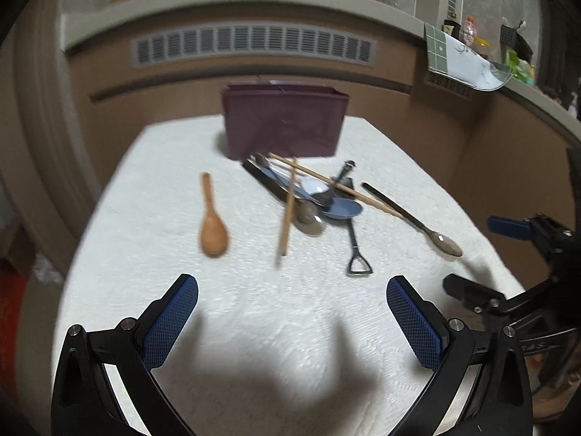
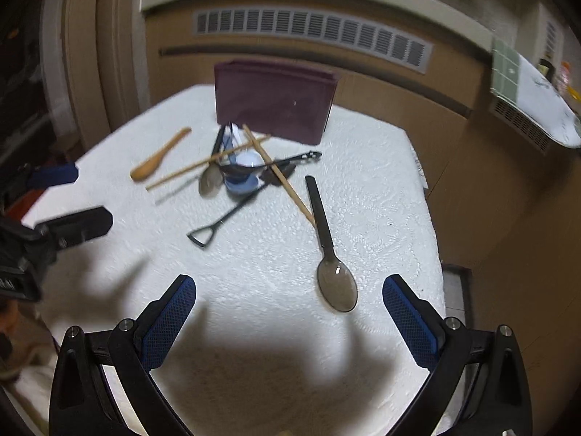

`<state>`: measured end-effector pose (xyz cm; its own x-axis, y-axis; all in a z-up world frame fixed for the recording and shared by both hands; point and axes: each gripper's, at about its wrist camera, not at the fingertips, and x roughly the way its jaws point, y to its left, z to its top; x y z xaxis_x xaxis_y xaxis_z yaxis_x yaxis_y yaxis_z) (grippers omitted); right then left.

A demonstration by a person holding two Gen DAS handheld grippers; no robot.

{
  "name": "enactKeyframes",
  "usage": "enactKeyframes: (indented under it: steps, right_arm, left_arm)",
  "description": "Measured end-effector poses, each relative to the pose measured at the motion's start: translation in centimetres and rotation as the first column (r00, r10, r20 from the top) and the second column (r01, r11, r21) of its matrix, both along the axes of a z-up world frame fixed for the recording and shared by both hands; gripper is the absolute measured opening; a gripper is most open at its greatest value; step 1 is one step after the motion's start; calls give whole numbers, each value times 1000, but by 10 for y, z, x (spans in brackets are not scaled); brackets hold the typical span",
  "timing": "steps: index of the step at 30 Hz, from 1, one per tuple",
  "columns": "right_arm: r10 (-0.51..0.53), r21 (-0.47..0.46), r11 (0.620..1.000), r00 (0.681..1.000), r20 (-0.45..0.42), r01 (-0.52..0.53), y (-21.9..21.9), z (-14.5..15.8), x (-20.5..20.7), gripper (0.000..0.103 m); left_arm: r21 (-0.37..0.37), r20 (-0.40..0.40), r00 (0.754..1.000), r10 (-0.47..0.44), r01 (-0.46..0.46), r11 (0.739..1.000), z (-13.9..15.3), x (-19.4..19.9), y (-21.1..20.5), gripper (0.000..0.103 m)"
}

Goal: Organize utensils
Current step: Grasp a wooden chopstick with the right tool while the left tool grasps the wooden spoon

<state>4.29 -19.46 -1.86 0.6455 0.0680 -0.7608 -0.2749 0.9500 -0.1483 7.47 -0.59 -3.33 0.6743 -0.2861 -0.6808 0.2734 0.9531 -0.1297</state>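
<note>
Ahead of both grippers, spoons and chopsticks lie in a crossed heap (image 1: pixel 308 196) on the white cloth (image 1: pixel 145 290). A wooden spoon (image 1: pixel 212 225) lies apart, ahead of the left gripper (image 1: pixel 292 321), whose jaws are spread wide and empty. A dark-handled spoon (image 2: pixel 328 250) lies just ahead of the right gripper (image 2: pixel 289 323), also wide open, holding nothing. Beyond the heap stands a maroon box (image 1: pixel 285 123); its inside is hidden.

Maroon box (image 1: pixel 285 123), tan wooden spoon (image 1: pixel 214 230), white cloth (image 1: pixel 145 254).
</note>
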Motion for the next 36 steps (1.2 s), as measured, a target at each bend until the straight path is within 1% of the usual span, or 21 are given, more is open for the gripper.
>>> enactKeyframes:
  steps: [2, 5, 7, 9, 10, 11, 12, 13, 16, 17, 18, 19, 21, 22, 25, 27, 31, 32, 33, 34, 36]
  right_arm:
    - [28, 12, 1000, 999, -36, -28, -7, -1, 13, 102]
    - [22, 34, 999, 997, -75, -20, -17, 2, 36, 102]
    - [2, -18, 1000, 995, -100, -4, -19, 2, 53, 102]
    - [34, -47, 998, 995, -94, -38, -17, 2, 66, 101]
    - [45, -51, 997, 995, -84, -50, -16, 3, 72, 97]
    - [48, -58, 997, 996, -77, -53, -14, 3, 78, 82]
    - [61, -61, 996, 995, -76, -65, -10, 3, 84, 62]
    - [84, -61, 994, 993, -86, -90, -3, 2, 92, 46]
    - [154, 7, 988, 981, -119, -154, 16, 2, 121, 38]
    - [185, 34, 983, 974, -130, -182, 25, 1, 132, 36]
    - [218, 56, 976, 966, -142, -212, 33, -1, 141, 30]
    - [250, 73, 968, 955, -159, -241, 41, -3, 151, 23]
    - [283, 83, 959, 941, -188, -272, 55, -11, 172, 20]
    - [279, 81, 960, 940, -198, -268, 58, -16, 183, 20]
    - [255, 111, 966, 933, -253, -234, 62, -31, 211, 15]
    - [254, 147, 964, 924, -286, -220, 61, -40, 221, 14]
    - [247, 121, 968, 923, -296, -220, 66, -44, 222, 6]
    - [247, 130, 967, 922, -297, -217, 65, -41, 220, 6]
    - [247, 145, 966, 925, -287, -213, 63, -36, 216, 6]
    - [246, 160, 965, 931, -269, -209, 60, -29, 211, 6]
    - [243, 180, 962, 940, -240, -203, 55, -18, 202, 6]
  left_arm:
    - [-7, -28, 999, -19, 18, 1000, -5, 17, -1, 103]
    - [82, -17, 1000, 0, 1, 997, -6, 37, -4, 103]
    - [132, 5, 1000, 19, -20, 991, -5, 48, -1, 103]
    - [116, -13, 1000, 13, -12, 993, -6, 60, 6, 103]
    - [71, -41, 999, -5, 8, 997, -7, 68, 11, 103]
    - [21, -67, 998, -13, 15, 1000, -8, 75, 17, 103]
    - [-5, -78, 997, -4, 3, 1000, -8, 81, 24, 103]
    - [-4, -68, 997, 20, -21, 1000, -6, 86, 29, 103]
    - [71, 39, 990, 136, -139, 988, 2, 92, 43, 103]
    - [71, 67, 982, 176, -181, 981, 4, 94, 51, 103]
    - [52, 60, 979, 193, -196, 979, 4, 98, 59, 103]
    - [16, 20, 982, 189, -189, 982, 3, 104, 67, 103]
    - [-33, -58, 984, 168, -170, 985, -3, 114, 79, 103]
    - [-37, -67, 984, 166, -168, 985, -5, 116, 84, 103]
    - [46, -53, 980, 193, -191, 981, -11, 114, 86, 103]
    - [70, -81, 981, 177, -172, 983, -17, 113, 85, 103]
    - [51, -192, 973, 125, -118, 992, -26, 118, 80, 103]
    - [9, -223, 969, 107, -108, 994, -27, 124, 81, 103]
    - [-27, -229, 969, 93, -102, 994, -26, 127, 80, 103]
    - [-34, -222, 970, 99, -109, 993, -24, 130, 80, 103]
    - [-16, -179, 979, 98, -103, 995, -17, 138, 75, 102]
